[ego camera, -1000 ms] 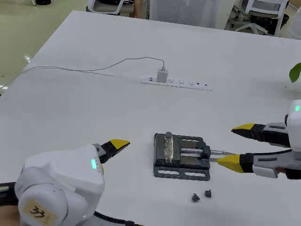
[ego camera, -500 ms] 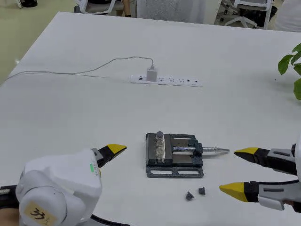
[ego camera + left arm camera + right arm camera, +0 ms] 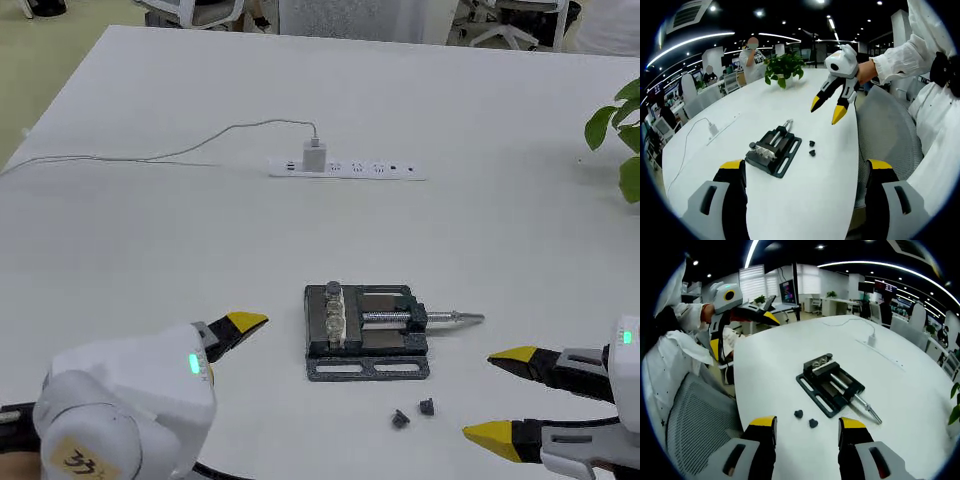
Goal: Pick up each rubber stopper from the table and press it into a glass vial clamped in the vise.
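Note:
The small dark vise (image 3: 365,335) sits mid-table with clear glass vials (image 3: 333,315) clamped in its jaws; the far vial carries a grey stopper (image 3: 332,289). Two dark rubber stoppers (image 3: 400,419) (image 3: 427,407) lie loose just in front of it. My right gripper (image 3: 503,396) is open, low at the right, a short way right of the stoppers. In the right gripper view the stoppers (image 3: 798,413) (image 3: 813,423) lie just ahead of its open jaws. My left gripper (image 3: 235,330) hangs left of the vise, open and empty (image 3: 806,167).
A white power strip (image 3: 345,168) with a plugged charger (image 3: 313,157) and a trailing cable lies farther back. Plant leaves (image 3: 622,140) reach in at the right edge. A mesh chair (image 3: 695,425) stands by the table's near edge.
My right gripper has drawn back from the vise's screw handle toward me and now sits lower, beside the loose stoppers. The left gripper has stayed put.

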The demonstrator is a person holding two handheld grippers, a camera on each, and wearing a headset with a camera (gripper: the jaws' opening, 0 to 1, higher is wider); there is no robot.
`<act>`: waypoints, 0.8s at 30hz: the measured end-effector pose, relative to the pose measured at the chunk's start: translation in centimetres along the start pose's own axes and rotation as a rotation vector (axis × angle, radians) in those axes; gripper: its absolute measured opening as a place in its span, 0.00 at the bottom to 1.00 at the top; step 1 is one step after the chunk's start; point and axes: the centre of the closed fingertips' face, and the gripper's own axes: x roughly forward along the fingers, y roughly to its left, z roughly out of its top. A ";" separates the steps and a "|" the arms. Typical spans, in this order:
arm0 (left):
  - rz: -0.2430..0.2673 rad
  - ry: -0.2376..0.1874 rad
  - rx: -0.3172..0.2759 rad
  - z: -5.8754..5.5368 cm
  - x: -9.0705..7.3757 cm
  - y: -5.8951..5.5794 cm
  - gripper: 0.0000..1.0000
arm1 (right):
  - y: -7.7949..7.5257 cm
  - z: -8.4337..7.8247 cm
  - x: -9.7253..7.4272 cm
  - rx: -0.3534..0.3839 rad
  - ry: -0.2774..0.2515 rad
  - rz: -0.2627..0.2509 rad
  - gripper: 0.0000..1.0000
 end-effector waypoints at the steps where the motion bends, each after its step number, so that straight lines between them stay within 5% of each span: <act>1: -0.002 0.001 -0.001 0.0 0.0 0.0 0.99 | -0.1 -0.2 0.2 -0.001 -0.001 0.003 0.45; 24: -0.015 0.022 -0.028 -0.9 1.0 0.1 0.99 | -0.2 -3.7 5.4 -0.140 0.119 0.175 0.29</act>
